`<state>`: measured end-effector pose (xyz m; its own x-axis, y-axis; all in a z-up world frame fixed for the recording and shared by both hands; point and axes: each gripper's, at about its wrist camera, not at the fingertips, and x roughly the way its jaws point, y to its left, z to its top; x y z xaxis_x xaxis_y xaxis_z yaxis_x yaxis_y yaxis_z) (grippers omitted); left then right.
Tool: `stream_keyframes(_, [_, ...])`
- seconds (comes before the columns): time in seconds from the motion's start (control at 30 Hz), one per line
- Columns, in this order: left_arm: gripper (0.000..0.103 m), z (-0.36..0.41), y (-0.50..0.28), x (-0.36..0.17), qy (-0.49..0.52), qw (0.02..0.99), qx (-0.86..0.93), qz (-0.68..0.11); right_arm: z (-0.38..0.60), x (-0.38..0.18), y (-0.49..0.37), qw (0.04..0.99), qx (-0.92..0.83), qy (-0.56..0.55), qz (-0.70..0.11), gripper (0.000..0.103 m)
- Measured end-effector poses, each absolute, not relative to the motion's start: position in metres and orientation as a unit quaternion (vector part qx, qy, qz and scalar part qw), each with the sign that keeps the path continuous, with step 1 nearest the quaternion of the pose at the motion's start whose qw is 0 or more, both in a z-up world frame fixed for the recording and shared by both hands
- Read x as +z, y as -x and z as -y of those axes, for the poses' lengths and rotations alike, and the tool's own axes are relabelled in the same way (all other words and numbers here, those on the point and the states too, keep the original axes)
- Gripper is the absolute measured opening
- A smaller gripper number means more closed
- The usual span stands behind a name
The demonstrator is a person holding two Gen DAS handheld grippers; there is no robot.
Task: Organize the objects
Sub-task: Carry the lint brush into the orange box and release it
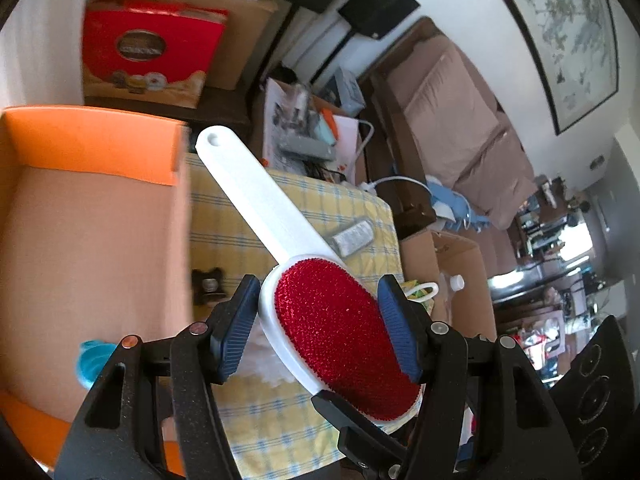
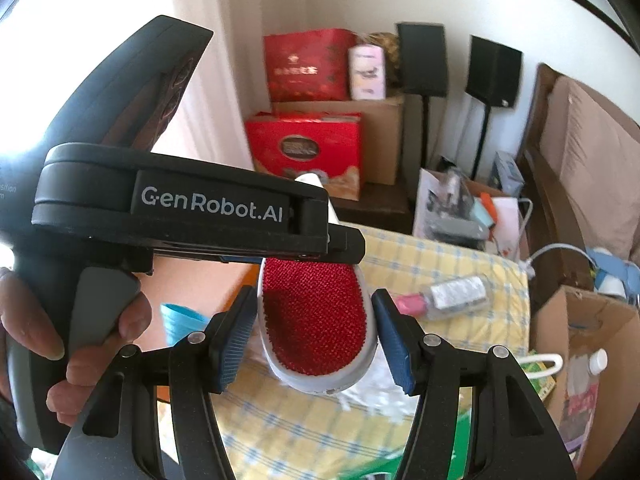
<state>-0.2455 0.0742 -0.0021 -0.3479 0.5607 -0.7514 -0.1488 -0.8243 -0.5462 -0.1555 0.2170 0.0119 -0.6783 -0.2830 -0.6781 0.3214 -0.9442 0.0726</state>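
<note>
Lint brush (image 1: 340, 320), judged light, rigid and slick-handled, is being carried above the checked tablecloth (image 1: 224, 216) near the orange box (image 1: 92, 140), clamped across its red-pile head by both left gripper (image 1: 320, 332) and right gripper (image 2: 312, 332)

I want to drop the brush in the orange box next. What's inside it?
The orange box shows a bare cardboard floor and a blue cup near its front. The left gripper hides the nearest corner.
</note>
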Motion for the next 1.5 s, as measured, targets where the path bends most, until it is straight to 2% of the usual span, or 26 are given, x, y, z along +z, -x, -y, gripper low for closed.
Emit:
stream_keyframes(0.5, [0.059,0.037,0.244,-0.03,0.528,0.151,0.802,0.235,-0.115,-0.001,0.17,0.235,-0.893,-0.38,-0.057,0.061])
stream_keyframes(1.07, [0.057,0.061,0.274,-0.1,0.566,0.126,0.772,0.259,-0.086,-0.054,0.213,0.249,-0.861,-0.434,-0.092,0.061])
stream_keyframes(1.13, [0.061,0.062,0.274,-0.103,0.568,0.118,0.773,0.255,-0.084,-0.055,0.215,0.238,-0.864,-0.431,-0.108,0.062])
stream_keyframes(1.33, [0.082,0.065,0.268,-0.094,0.554,0.107,0.792,0.234,-0.092,-0.045,0.21,0.235,-0.872,-0.418,-0.099,0.071])
stream_keyframes(1.4, [0.086,0.064,0.265,-0.089,0.55,0.106,0.797,0.228,-0.098,-0.039,0.208,0.23,-0.876,-0.415,-0.088,0.075])
stream_keyframes(1.5, [0.086,0.063,0.261,-0.081,0.545,0.104,0.803,0.217,-0.106,-0.03,0.203,0.223,-0.881,-0.412,-0.071,0.079])
